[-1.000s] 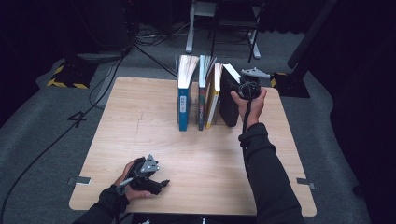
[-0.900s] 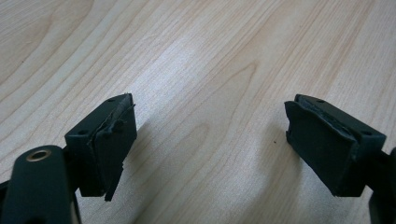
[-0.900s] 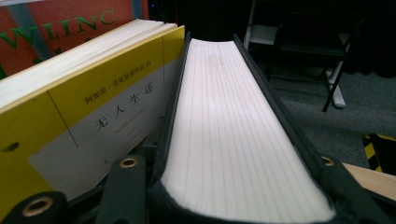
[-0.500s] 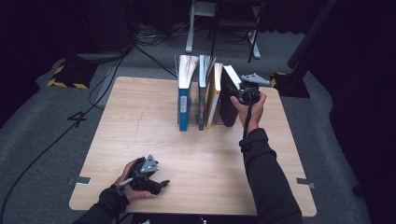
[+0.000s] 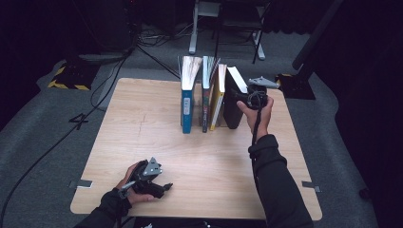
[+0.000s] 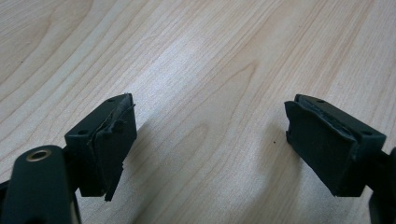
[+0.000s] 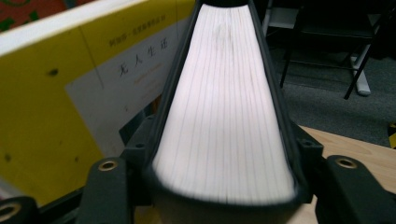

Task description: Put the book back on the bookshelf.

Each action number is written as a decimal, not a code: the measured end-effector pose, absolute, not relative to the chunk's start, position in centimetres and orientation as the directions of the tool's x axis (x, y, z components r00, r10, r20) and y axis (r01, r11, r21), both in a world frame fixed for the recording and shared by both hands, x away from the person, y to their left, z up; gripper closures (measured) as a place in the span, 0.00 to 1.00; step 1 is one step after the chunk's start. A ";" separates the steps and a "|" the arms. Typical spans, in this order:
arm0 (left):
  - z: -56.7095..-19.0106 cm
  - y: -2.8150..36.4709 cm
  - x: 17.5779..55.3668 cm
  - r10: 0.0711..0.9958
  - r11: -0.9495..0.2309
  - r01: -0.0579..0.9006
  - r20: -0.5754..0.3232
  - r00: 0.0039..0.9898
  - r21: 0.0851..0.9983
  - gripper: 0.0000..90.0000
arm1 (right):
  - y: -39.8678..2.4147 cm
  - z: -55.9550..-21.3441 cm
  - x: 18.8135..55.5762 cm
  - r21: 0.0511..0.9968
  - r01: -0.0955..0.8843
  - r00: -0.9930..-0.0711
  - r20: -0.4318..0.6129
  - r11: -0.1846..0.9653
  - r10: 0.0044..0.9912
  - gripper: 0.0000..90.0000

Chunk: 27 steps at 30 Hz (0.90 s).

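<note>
the table (image 5: 199,156) carries four upright books in a row at its far edge. the black book (image 5: 233,102) stands at the right end of the row, just beside the yellow book (image 5: 218,97). the right gripper (image 5: 251,95) straddles the black book at its top; the book's page block (image 7: 224,107) lies between the jaws, which have just been opening, one finger (image 7: 140,144) beside each cover. the left gripper (image 5: 159,186) rests near the table's front edge, well apart from the books, jaws spread with nothing between them.
</note>
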<state>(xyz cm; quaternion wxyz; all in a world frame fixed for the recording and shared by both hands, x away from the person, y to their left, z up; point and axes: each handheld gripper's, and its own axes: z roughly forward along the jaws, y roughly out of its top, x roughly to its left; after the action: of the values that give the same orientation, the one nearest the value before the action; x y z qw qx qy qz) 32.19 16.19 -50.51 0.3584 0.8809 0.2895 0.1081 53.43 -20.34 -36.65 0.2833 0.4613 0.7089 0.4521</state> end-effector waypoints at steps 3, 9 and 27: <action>-50.5 16.2 32.2 0.587 -0.577 0.432 -0.016 0.810 0.693 0.18 | -20.9 -36.7 52.4 0.898 0.385 -0.446 -0.019 0.211 0.895 0.46; -50.5 16.2 32.2 0.587 -0.577 0.432 -0.016 0.810 0.693 0.18 | -22.3 -38.0 50.7 0.889 0.387 -0.497 -0.021 0.244 0.867 0.45; -50.5 16.2 32.2 0.585 -0.579 0.431 -0.015 0.811 0.693 0.18 | -21.5 -39.4 50.0 0.889 0.351 -0.524 -0.074 0.295 0.848 0.57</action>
<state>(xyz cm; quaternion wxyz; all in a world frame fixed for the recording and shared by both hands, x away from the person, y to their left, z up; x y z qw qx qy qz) 32.23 16.21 -50.50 0.3574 0.8819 0.2879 0.1080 49.97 -21.47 -39.44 0.2819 0.3980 0.7536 0.4407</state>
